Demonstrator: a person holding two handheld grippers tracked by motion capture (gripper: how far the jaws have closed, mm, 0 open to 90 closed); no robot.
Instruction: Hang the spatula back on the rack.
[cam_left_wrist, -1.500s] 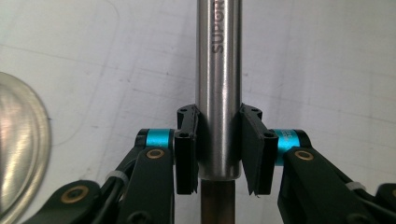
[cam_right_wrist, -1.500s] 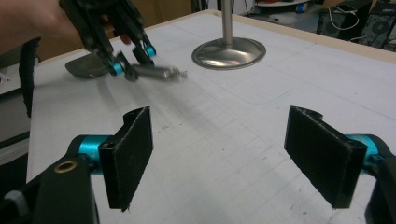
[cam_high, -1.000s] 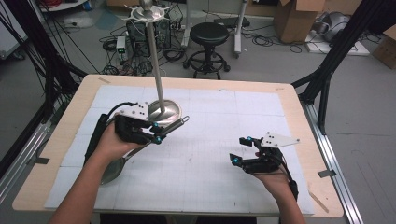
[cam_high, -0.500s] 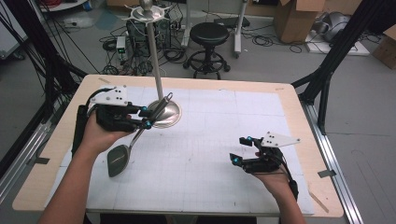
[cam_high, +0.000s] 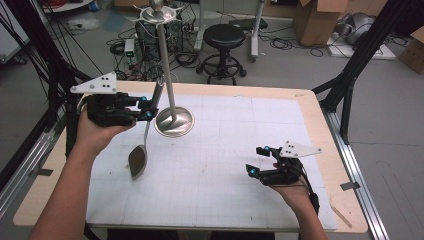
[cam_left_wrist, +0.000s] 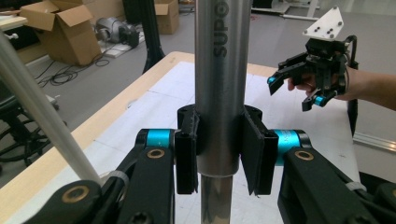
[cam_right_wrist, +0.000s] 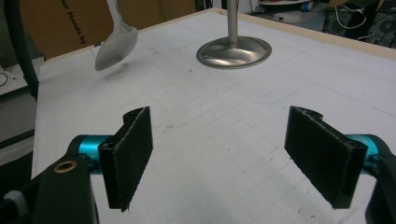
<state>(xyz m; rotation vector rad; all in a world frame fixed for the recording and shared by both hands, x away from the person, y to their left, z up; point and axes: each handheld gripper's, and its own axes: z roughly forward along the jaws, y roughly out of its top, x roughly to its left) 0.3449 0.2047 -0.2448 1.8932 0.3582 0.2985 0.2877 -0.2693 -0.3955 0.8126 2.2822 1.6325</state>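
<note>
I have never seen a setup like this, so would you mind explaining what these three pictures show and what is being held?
There is no robot arm here: a person holds a two-jaw gripper in each hand at a table covered with a white grid mat.

The high view looks down from above the person. The other two come from cameras riding on the grippers, looking along their black jaws.

The left gripper is shut on the handle of a large metal spoon, whose bowl hangs just above the mat. In the left gripper view the handle fills the jaws.

The right gripper is open, holding nothing, low over the mat.

A metal stand, with a round base and tall pole, stands on the table.
</note>
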